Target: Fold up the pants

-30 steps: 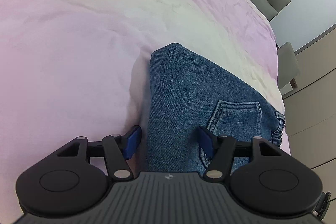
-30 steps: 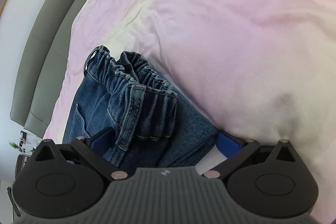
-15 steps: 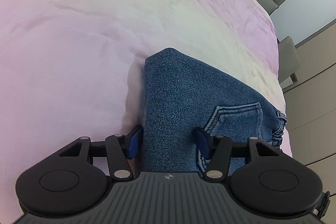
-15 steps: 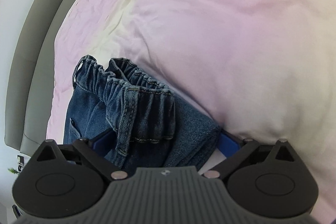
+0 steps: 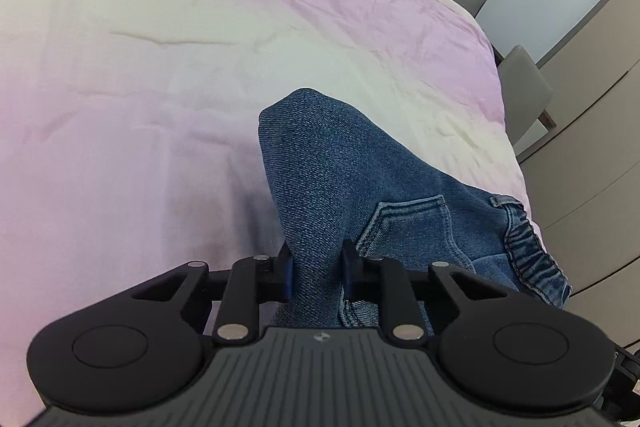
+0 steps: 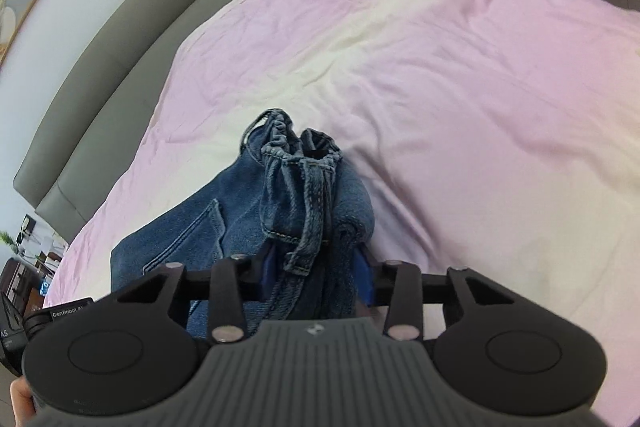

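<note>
Folded blue denim pants (image 5: 360, 179) lie on a pink bedspread (image 5: 160, 67), with a back pocket and elastic waistband at their right end. My left gripper (image 5: 316, 271) is shut on the folded edge of the pants and lifts it off the bed. In the right wrist view the pants (image 6: 304, 195) show their gathered waistband end. My right gripper (image 6: 318, 267) is shut on that bunched waistband end and holds it raised above the bedspread (image 6: 440, 87).
A grey padded headboard (image 6: 120, 39) runs along the far side of the bed. A grey chair (image 5: 524, 87) and beige cabinet fronts (image 5: 592, 131) stand beyond the bed's right edge. A side table with small items (image 6: 28, 247) stands at the far left.
Both grippers closed from open onto the pants and lifted them; the denim now bunches between the fingers and both views tilt up toward the headboard.
</note>
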### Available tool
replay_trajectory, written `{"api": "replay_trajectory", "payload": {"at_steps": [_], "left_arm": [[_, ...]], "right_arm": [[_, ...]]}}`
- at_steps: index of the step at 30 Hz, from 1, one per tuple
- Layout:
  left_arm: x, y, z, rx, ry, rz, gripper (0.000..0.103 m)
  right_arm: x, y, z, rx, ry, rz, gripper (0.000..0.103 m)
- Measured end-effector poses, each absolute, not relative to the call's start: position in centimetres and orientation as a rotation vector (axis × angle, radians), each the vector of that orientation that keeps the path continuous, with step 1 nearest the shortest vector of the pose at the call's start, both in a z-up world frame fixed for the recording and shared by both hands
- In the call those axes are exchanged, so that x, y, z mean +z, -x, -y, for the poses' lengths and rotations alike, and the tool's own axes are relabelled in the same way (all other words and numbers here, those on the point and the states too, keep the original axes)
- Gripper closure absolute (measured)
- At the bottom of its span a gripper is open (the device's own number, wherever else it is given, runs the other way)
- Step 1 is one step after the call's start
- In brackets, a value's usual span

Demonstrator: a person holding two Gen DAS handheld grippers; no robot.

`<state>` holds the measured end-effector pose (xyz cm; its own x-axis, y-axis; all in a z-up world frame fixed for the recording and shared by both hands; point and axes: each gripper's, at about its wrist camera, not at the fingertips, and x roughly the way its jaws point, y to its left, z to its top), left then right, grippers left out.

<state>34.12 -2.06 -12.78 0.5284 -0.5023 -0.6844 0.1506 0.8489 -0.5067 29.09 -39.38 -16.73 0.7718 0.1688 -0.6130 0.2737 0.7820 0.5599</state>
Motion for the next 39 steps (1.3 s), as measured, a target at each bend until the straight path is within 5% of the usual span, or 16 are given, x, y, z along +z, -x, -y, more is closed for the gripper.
{"api": "replay_trajectory", "payload": {"at_steps": [9, 26, 31, 32, 39], "left_arm": [[-7.6, -30.0, -2.9, -0.375, 0.359, -0.884, 0.081], [2.2, -26.3, -25.2, -0.209, 0.188, -0.803, 0.081], [-0.2, -27.5, -29.5, -0.177, 0.157, -0.825, 0.081], [-1.1, -27.7, -30.1, -0.174, 0.159, -0.827, 0.081], [-9.8, -28.3, -35.0, -0.094, 0.266, -0.919, 0.082]], "right_arm": [[-12.0, -27.2, 34.6, 0.053, -0.623, -0.674, 0.075], [-10.0, -28.1, 11.3, 0.326, -0.732, -0.713, 0.076], [-12.0, -28.3, 4.6, 0.368, -0.691, -0.751, 0.078], [-12.4, -28.5, 3.6, 0.403, -0.677, -0.737, 0.092], [-16.1, -29.5, -0.8, 0.412, -0.562, -0.886, 0.092]]}}
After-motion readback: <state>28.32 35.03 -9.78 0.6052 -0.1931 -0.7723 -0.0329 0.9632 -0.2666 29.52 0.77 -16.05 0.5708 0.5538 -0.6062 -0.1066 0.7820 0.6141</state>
